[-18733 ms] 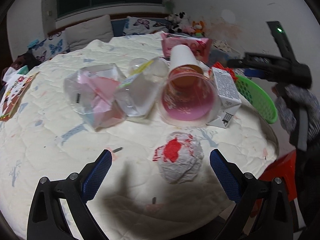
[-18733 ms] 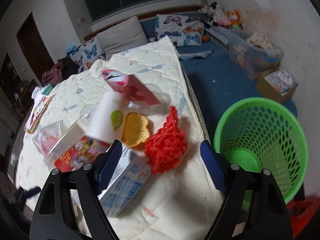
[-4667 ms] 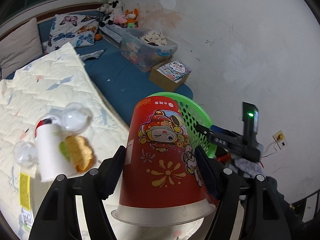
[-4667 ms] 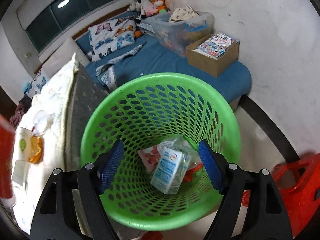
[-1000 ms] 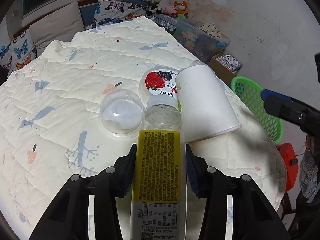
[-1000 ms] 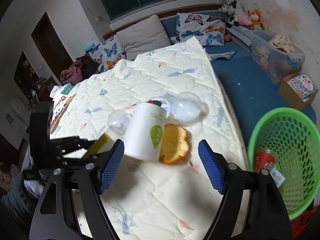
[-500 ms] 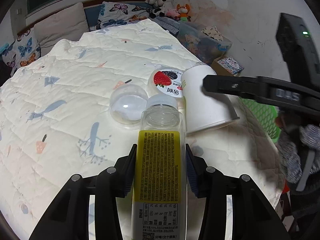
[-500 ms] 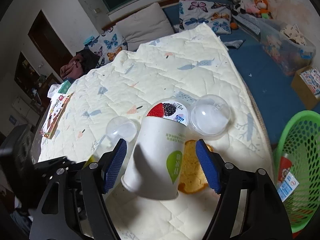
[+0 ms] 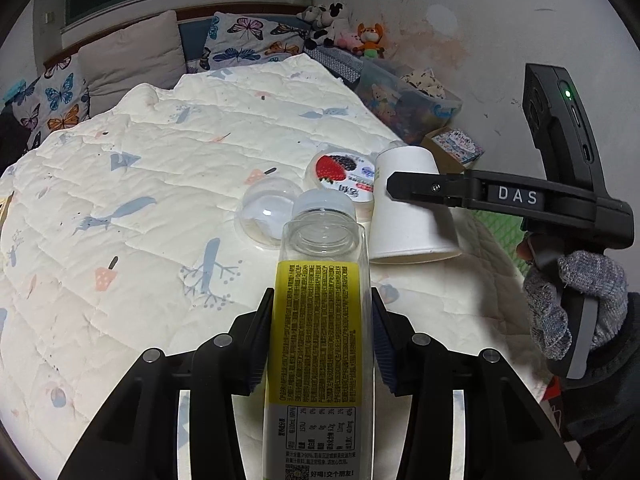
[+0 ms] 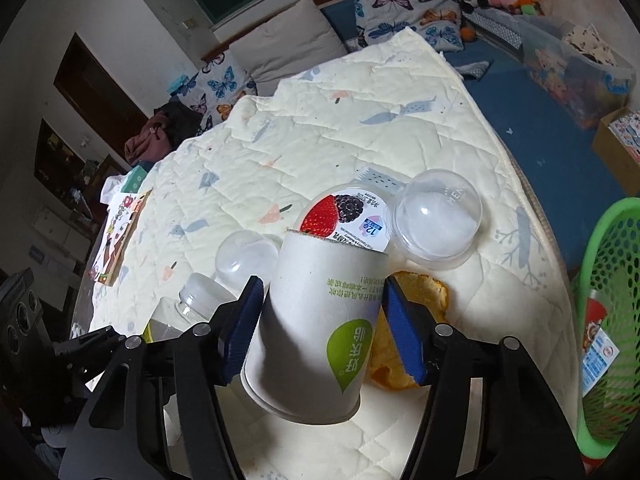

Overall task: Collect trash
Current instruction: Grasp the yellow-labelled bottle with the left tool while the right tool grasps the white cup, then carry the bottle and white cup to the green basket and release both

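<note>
Left tool (image 9: 322, 330) stayed clamped on the clear plastic bottle with the yellow label (image 9: 318, 320), its blue pads pressing both sides, just as a second earlier, held above the cream quilted bed (image 9: 152, 184). Right tool (image 10: 322, 326) had just been closing: a second before, its jaws stood wide, short of the white paper cup with the green leaf mark (image 10: 320, 332); now that tipped cup sat between the blue pads, which touched its sides. Behind the cup lay the round yoghurt tub with a strawberry lid (image 10: 346, 216), two clear plastic domes (image 10: 438, 220) and an orange peel (image 10: 404, 344). At right, the green mesh basket (image 10: 608, 320) held earlier trash.
</note>
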A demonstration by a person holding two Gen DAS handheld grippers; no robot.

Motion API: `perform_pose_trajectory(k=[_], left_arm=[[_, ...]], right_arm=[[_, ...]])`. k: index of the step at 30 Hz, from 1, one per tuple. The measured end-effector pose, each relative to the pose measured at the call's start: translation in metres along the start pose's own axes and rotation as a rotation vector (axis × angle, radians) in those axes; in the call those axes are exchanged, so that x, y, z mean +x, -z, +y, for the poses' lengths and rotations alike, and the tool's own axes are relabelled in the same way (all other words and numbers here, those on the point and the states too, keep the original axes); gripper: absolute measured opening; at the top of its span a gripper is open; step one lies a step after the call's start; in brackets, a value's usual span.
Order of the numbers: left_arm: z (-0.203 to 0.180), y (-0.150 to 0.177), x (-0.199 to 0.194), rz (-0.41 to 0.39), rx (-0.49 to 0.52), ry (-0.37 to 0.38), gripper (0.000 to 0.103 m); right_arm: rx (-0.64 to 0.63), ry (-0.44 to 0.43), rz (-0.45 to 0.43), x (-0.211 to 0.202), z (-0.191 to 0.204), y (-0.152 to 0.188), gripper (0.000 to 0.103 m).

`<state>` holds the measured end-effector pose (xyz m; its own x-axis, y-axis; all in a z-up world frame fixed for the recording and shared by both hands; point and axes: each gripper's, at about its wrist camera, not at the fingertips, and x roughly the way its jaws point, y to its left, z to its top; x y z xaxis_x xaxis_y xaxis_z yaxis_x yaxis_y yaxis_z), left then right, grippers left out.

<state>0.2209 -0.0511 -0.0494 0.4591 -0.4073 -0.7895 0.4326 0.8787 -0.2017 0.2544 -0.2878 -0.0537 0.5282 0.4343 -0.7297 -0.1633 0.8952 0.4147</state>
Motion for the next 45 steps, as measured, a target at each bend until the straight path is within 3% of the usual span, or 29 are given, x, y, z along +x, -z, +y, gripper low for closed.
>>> perform_pose_trajectory(k=[5, 12, 24, 33, 39, 45], left_arm=[[-0.013, 0.002, -0.011, -0.014, 0.017, 0.012, 0.043], [-0.045, -0.006, -0.014, -0.018, 0.050, 0.065, 0.043], [-0.133, -0.030, 0.012, 0.001, 0.142, 0.166, 0.043], [-0.190, -0.048, 0.036, 0.033, 0.197, 0.215, 0.043], [-0.221, -0.061, 0.054, 0.057, 0.233, 0.227, 0.043], [-0.250, -0.075, 0.073, 0.077, 0.264, 0.235, 0.043]], right_arm=[[0.007, -0.016, -0.058, -0.028, -0.004, 0.007, 0.061], [0.014, 0.030, -0.158, -0.084, -0.031, 0.022, 0.061], [0.140, 0.301, -0.234, -0.165, -0.158, 0.054, 0.061], [0.228, 0.447, -0.226, -0.167, -0.231, 0.074, 0.061], [0.267, 0.468, -0.238, -0.165, -0.260, 0.079, 0.062], [0.277, 0.456, -0.264, -0.177, -0.263, 0.084, 0.063]])
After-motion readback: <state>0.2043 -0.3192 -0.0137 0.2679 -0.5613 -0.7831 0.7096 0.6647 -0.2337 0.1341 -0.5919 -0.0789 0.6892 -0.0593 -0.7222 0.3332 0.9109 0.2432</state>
